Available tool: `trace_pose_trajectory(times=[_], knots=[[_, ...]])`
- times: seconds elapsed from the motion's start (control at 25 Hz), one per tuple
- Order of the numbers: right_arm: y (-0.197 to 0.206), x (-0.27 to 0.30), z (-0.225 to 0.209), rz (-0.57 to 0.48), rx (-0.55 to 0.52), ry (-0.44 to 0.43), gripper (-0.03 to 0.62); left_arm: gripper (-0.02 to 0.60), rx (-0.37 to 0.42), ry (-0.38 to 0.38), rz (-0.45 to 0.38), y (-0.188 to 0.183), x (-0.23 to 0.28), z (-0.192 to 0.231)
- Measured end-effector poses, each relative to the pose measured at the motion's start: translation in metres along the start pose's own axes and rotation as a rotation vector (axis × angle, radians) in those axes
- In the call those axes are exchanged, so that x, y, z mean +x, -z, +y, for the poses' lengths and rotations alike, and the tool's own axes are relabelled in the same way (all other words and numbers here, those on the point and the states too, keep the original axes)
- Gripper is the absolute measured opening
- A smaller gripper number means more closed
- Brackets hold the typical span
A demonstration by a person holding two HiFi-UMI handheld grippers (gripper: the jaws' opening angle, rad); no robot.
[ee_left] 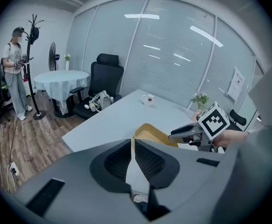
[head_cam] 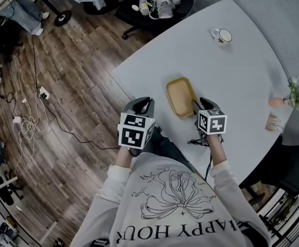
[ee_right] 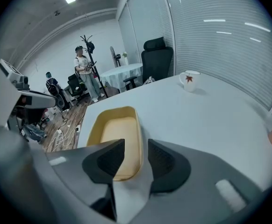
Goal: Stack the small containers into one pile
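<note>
A shallow yellow rectangular container (head_cam: 180,96) lies on the white table (head_cam: 231,71), near its front edge; whether others are nested in it I cannot tell. My right gripper (head_cam: 201,105) is at the container's right near corner. In the right gripper view its jaws (ee_right: 136,146) stand open astride the container's right rim (ee_right: 139,129), with the pads apart from it. My left gripper (head_cam: 142,105) hangs just off the table's left edge, left of the container (ee_left: 150,133). Its jaws (ee_left: 132,143) are shut with nothing between them.
A white mug (head_cam: 222,35) stands far back on the table. A small plant in a pink vase (head_cam: 292,95) and a printed card (head_cam: 273,122) are at the right edge. Beyond the table, an office chair (head_cam: 157,4) holds clutter. Cables (head_cam: 29,122) trail over the wooden floor.
</note>
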State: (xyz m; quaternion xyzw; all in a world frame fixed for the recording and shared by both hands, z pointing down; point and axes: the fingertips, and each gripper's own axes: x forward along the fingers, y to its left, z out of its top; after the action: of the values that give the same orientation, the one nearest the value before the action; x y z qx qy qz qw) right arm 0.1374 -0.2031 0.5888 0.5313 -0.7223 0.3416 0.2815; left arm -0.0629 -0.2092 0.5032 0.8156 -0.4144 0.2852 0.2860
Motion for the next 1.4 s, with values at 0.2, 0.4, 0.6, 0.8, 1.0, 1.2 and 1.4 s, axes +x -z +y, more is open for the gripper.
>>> trace_pose_trajectory(times=[0.2, 0.4, 0.6, 0.8, 1.0, 1.2, 1.4], knots=[[-0.061, -0.044, 0.002, -0.28, -0.043, 0.1, 0.169, 0.021, 0.04, -0.023, -0.077, -0.025, -0.006, 0.002], [-0.132, -0.121, 0.011, -0.607, -0.087, 0.195, 0.063, 0.021, 0.107, -0.105, -0.254, -0.076, -0.032, 0.001], [-0.176, -0.177, 0.018, -0.794, -0.072, 0.226, 0.032, 0.021, 0.117, -0.134, -0.432, -0.129, -0.06, -0.004], [-0.198, -0.213, 0.026, -0.896, -0.1, 0.288, 0.025, 0.02, 0.128, -0.128, -0.554, -0.166, -0.084, -0.014], [-0.204, -0.234, 0.03, -0.954, -0.069, 0.297, 0.017, 0.021, 0.151, -0.115, -0.61, -0.183, -0.099, -0.026], [-0.203, -0.243, 0.023, -0.968, -0.023, 0.299, 0.015, 0.02, 0.179, -0.105, -0.649, -0.195, -0.107, -0.039], [-0.195, -0.243, 0.023, -0.957, -0.012, 0.302, 0.012, 0.02, 0.187, -0.12, -0.664, -0.195, -0.113, -0.044]])
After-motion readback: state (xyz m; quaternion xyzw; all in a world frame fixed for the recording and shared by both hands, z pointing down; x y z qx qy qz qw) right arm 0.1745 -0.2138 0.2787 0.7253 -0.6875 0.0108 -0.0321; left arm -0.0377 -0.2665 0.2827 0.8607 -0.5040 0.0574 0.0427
